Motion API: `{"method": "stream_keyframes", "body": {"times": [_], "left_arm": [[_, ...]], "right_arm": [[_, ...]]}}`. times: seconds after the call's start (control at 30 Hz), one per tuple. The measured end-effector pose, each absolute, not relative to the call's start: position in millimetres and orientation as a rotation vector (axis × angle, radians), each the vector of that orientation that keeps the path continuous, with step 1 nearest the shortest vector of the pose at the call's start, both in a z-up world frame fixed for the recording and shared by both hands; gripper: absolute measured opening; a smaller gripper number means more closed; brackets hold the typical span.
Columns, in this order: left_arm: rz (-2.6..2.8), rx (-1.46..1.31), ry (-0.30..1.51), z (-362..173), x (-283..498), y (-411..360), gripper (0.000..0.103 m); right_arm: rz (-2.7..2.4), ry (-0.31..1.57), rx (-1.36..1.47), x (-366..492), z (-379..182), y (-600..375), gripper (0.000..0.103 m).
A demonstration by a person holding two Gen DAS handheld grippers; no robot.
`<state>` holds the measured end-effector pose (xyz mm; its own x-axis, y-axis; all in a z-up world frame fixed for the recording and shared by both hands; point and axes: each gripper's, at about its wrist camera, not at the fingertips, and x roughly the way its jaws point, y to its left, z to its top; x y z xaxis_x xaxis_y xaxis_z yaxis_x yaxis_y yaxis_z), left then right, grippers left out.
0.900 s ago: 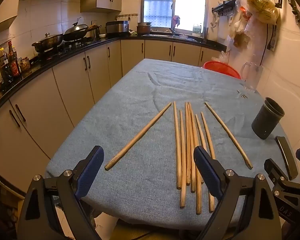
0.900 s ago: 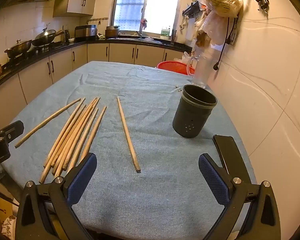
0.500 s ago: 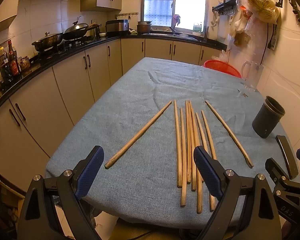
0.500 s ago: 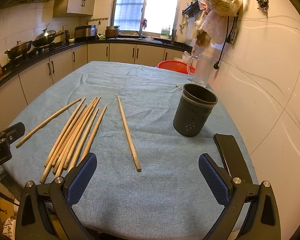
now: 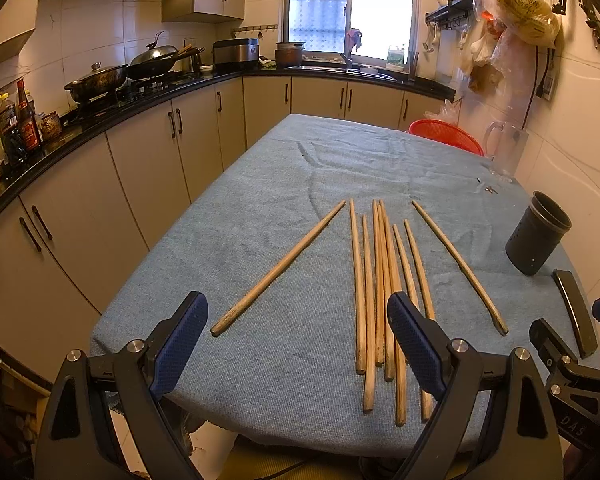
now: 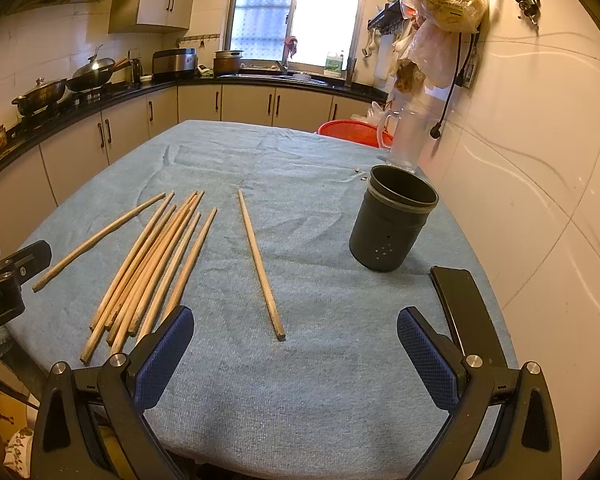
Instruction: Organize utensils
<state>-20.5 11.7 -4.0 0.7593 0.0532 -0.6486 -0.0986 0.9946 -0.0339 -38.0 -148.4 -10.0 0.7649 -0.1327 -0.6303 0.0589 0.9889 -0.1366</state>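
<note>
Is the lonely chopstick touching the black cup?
Apart. The right wrist view shows the single chopstick lying well left of the black cup, with bare blue cloth between them.

we hold the left gripper point(image 5: 298, 344) low and level, jaws spread wide with nothing between the blue pads point(image 5: 179, 344). our right gripper point(image 6: 296, 356) sits the same way, jaws wide apart, empty, pads point(image 6: 428, 356) facing inward. both point forward, side by side, each visible at the edge of the other's view.
</note>
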Motion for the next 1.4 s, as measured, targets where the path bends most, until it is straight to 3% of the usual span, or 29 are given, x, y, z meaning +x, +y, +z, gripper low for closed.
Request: {"method": "stream_keyframes", "body": {"times": [0.9,1.17,1.3,1.4], "left_arm": [[0.078,-0.063,0.710,-7,-22,13,0.090],[0.085,-0.080,0.745,5,3,51,0.090],[0.062,-0.058,0.780,12,25,67,0.090],[0.012,-0.050,0.840,12,44,70,0.081]], "right_arm": [[-0.090,0.757,-0.153,-36,-12,-147,0.103],[0.030,0.729,-0.105,-23,3,-158,0.103],[0.116,0.749,-0.092,1,15,-161,0.095],[0.192,0.812,-0.024,23,16,-163,0.079]]}}
